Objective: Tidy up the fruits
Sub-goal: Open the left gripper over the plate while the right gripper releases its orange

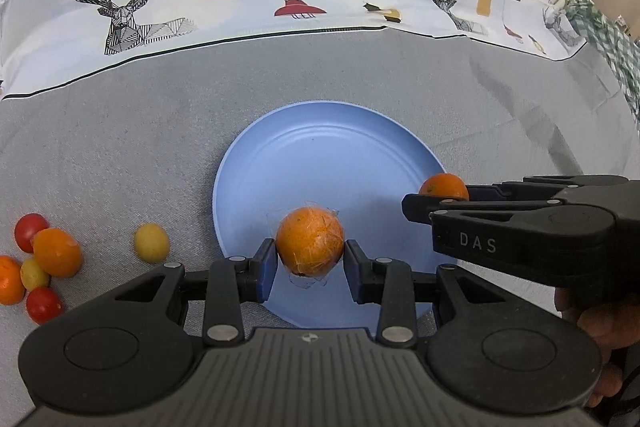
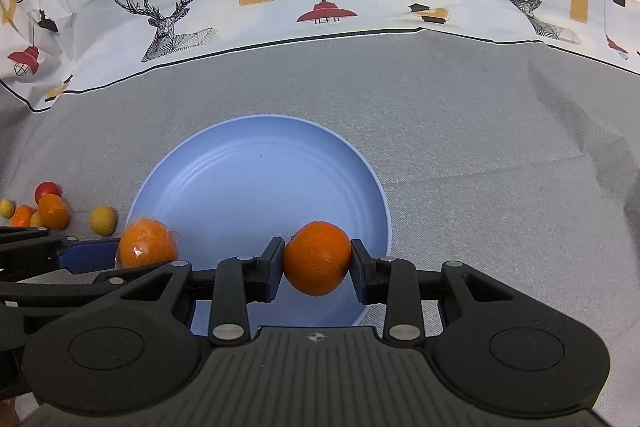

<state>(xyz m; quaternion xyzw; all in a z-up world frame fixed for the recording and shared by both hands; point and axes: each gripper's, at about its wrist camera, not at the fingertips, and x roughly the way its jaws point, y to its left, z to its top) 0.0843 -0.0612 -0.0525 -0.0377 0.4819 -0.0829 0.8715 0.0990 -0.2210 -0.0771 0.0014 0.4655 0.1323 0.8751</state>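
with each gripper (left (image 1: 310, 253), right (image 2: 317, 259)) clamping an orange over the blue plate (image 2: 256, 183), i feared a dropped one would roll off.

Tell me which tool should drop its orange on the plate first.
Right, probably. The right tool holds its orange further in over the plate. The left tool grips a wrapped orange over the plate's near rim, so it looks less central.
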